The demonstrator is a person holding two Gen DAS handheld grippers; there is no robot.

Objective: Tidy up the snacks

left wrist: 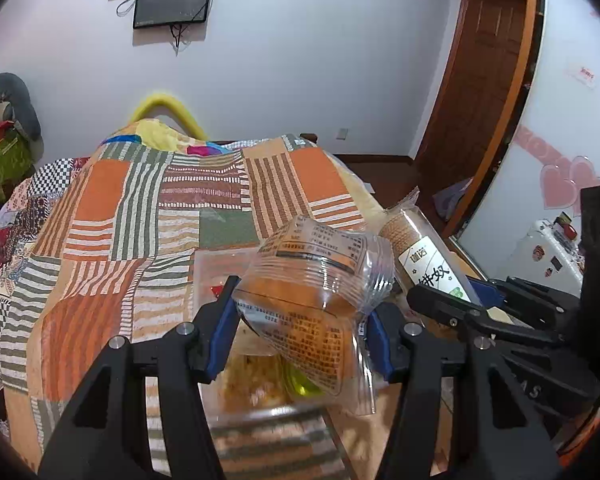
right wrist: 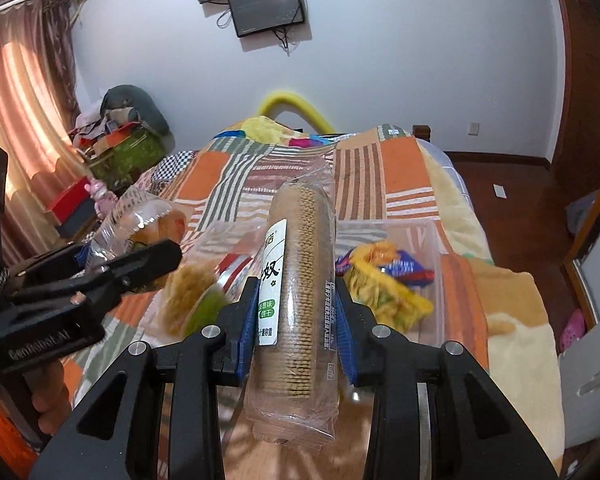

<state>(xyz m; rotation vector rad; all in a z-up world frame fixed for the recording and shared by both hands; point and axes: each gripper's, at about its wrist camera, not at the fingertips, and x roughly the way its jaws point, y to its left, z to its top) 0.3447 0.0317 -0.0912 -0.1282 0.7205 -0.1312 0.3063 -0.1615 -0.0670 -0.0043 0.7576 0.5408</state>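
orange, green and white striped patchwork bedspread (left wrist: 140,216); brown cracker roll (right wrist: 300,280).

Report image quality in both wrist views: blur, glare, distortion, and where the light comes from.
Left wrist view: strong fisheye bending of the door frame; the bread packet is sharp, the snacks under it blurred. Right wrist view: daylight glows through the curtain; the biscuit roll is crisp, while the yellow snack packet in the clear bin is smeared; glare on the bread wrapper.
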